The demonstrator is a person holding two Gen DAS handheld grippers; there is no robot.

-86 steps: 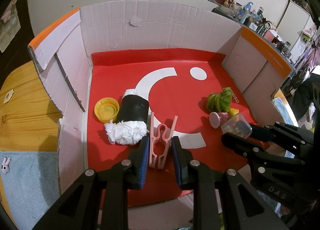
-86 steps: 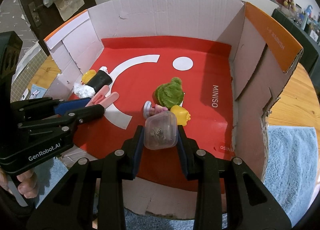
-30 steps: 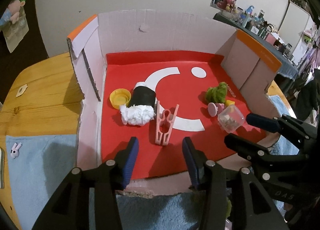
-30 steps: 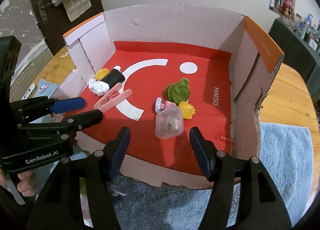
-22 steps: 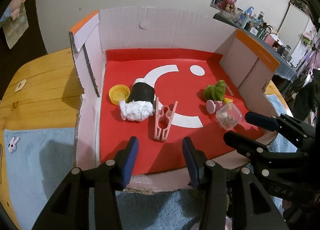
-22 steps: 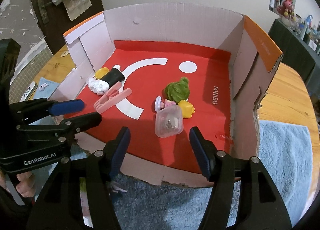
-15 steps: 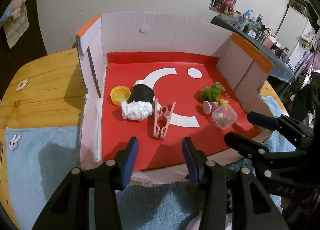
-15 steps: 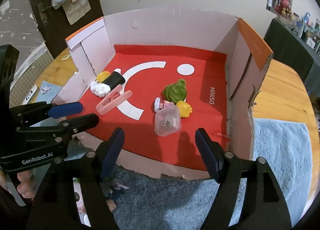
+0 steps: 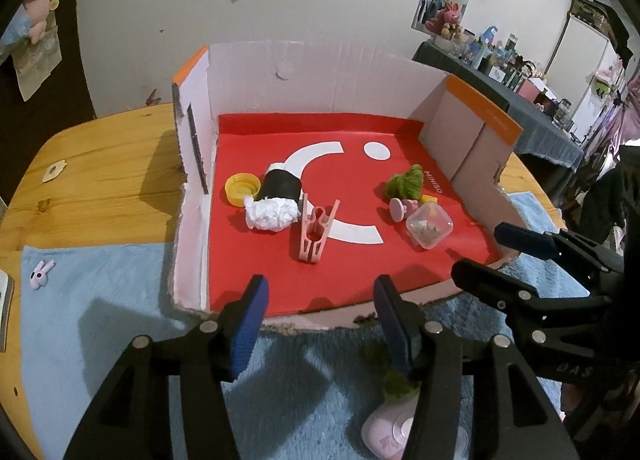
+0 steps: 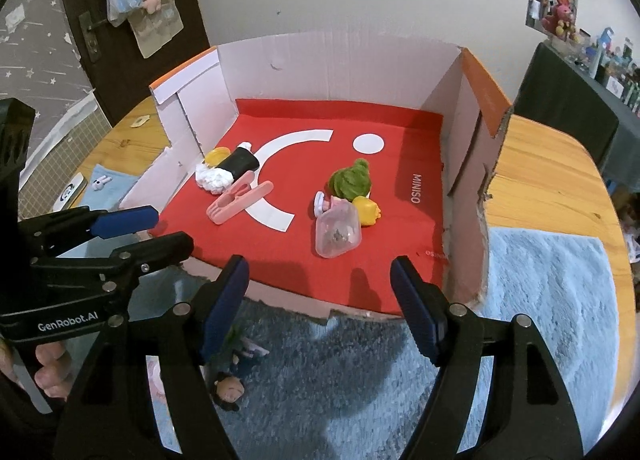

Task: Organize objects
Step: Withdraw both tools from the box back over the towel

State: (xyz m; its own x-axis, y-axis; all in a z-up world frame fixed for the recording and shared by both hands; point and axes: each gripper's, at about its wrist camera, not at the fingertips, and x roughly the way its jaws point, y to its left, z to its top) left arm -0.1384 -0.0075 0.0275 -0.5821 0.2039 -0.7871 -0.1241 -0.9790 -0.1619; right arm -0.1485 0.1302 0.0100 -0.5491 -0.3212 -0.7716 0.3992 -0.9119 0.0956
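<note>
Backing out in the left wrist view, we are holding the left gripper (image 9: 318, 302) apart and empty, its jaws just widened, leaving the pink clip (image 9: 315, 231) inside the cardboard box (image 9: 320, 72); in the right wrist view the right gripper (image 10: 320, 286) is likewise gaping empty outside the torn front edge, the clear container (image 10: 338, 234) resting inside, and we are lifting clear before reaching for the doll (image 10: 228, 390) on the blue towel (image 10: 540, 300).

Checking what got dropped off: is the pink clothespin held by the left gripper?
No, the pink clothespin lies on the red box floor, clear of the open left gripper.
</note>
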